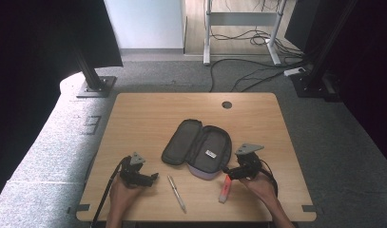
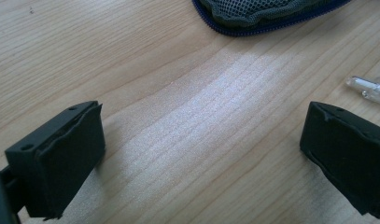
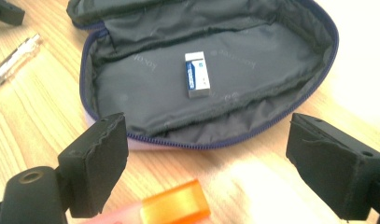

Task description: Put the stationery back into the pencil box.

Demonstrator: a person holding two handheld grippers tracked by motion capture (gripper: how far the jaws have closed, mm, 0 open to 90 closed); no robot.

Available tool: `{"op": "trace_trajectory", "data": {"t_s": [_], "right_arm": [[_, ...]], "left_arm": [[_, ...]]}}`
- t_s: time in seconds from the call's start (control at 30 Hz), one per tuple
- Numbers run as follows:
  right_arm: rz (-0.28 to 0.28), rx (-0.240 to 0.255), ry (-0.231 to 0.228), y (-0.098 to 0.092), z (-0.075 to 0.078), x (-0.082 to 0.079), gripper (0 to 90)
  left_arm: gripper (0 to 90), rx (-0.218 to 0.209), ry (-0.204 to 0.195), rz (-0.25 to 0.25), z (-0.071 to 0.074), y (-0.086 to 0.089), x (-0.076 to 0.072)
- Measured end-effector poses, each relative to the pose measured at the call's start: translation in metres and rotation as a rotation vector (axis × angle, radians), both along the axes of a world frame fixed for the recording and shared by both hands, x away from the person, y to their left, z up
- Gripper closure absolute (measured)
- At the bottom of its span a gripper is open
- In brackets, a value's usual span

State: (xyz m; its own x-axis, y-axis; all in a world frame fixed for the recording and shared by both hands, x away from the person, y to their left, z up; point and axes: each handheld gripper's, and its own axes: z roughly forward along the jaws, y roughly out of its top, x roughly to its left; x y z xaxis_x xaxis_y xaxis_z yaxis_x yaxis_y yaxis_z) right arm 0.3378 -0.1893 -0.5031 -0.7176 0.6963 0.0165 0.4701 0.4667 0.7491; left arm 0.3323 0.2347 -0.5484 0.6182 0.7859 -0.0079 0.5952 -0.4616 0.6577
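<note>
A grey pencil case (image 1: 198, 145) lies unzipped and spread flat in the middle of the wooden table (image 1: 148, 114). Inside it rests a small white and blue eraser (image 3: 197, 74). In front of the case, a clear pen (image 1: 177, 193) lies on the wood. An orange highlighter (image 1: 225, 188) lies to the pen's right. My left gripper (image 1: 153, 178) rests at the front left, open over bare wood (image 2: 201, 154), with the pen's tip (image 2: 369, 88) just beyond its right jaw. My right gripper (image 3: 211, 158) is open and faces the case's near rim, with the highlighter's orange cap (image 3: 176, 207) just below its jaws.
A round cable hole (image 1: 227, 104) sits near the table's far edge. Two black stand bases (image 1: 96, 87) (image 1: 314, 85) flank the table on the grey carpet. Cables (image 1: 248, 71) trail behind. The left gripper's jaw (image 3: 5, 11) shows far off in the right gripper view.
</note>
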Motion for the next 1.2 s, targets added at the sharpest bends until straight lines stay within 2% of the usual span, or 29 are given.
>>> {"op": "trace_trajectory", "data": {"t_s": [0.33,0.73,1.2], "right_arm": [[-0.016,0.005,0.000,-0.007,-0.006,-0.015,12.9],[-0.021,0.006,-0.001,-0.007,-0.010,-0.032,13.6],[-0.010,-0.014,0.041,0.001,-0.032,-0.041,12.8]], "left_arm": [[0.0,0.000,0.000,0.000,0.000,0.000,0.000],[0.0,0.000,0.000,0.000,0.000,0.000,0.000],[0.0,0.000,0.000,0.000,0.000,0.000,0.000]]}}
